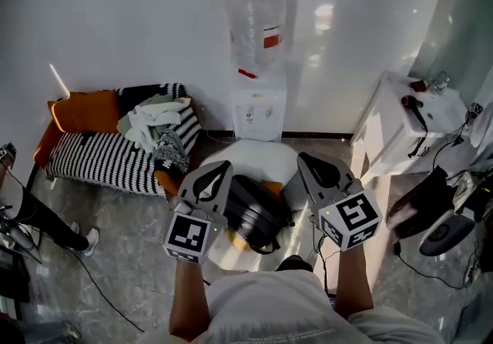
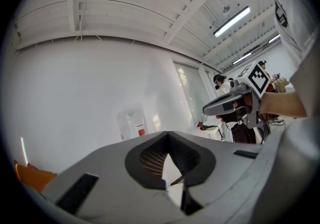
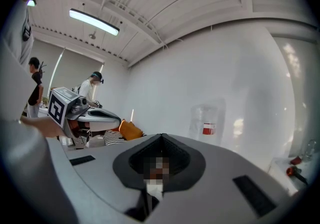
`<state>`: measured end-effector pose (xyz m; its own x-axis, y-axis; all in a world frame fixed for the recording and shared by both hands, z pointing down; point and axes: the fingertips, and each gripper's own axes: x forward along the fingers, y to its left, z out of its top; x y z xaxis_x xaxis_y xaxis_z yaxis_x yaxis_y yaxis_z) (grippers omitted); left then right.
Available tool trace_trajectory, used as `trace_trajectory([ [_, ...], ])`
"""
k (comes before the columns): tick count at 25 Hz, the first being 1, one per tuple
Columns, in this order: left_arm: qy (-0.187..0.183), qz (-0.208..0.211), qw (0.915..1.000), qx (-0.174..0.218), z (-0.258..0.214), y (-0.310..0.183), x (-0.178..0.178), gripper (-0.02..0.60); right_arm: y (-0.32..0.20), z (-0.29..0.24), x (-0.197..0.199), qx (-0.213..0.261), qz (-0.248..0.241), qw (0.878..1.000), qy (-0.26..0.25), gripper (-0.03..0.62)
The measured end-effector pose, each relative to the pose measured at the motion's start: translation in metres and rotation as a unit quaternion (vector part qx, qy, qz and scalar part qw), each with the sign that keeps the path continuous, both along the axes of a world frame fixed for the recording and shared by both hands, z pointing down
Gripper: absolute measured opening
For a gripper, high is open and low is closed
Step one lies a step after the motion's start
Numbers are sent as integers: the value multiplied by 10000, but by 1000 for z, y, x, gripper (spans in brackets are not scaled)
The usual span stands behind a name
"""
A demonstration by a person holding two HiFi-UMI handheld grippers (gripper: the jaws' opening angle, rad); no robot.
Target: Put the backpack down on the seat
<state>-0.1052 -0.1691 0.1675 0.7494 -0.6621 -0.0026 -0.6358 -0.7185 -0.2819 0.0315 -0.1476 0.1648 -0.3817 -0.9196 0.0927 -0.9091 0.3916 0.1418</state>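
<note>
A black backpack (image 1: 256, 213) with orange trim lies on a round white seat (image 1: 258, 154) right in front of me. My left gripper (image 1: 223, 168) is raised above the backpack's left side, jaws shut and empty. My right gripper (image 1: 303, 158) is raised to the backpack's right, also shut with nothing in it. Neither touches the backpack. In the left gripper view the shut jaws of my left gripper (image 2: 167, 133) point up at the white wall, with the right gripper (image 2: 235, 102) off to the right. The right gripper view shows my right gripper (image 3: 161, 136) with its tips together and the left gripper (image 3: 95, 114) beside it.
A water dispenser (image 1: 259, 96) stands against the wall behind the seat. A sofa with a striped cushion (image 1: 100, 156) and a pile of clothes (image 1: 158, 123) is on the left. A white table (image 1: 389, 115) with a hair dryer (image 1: 416, 104) is on the right. Cables trail across the floor.
</note>
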Motion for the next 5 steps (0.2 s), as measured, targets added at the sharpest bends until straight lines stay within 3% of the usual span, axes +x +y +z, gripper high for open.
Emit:
trace_trajectory([
  [5, -43, 32, 9998, -175, 7, 3, 2, 8, 2, 3, -1, -11, -15, 10000, 7, 3],
])
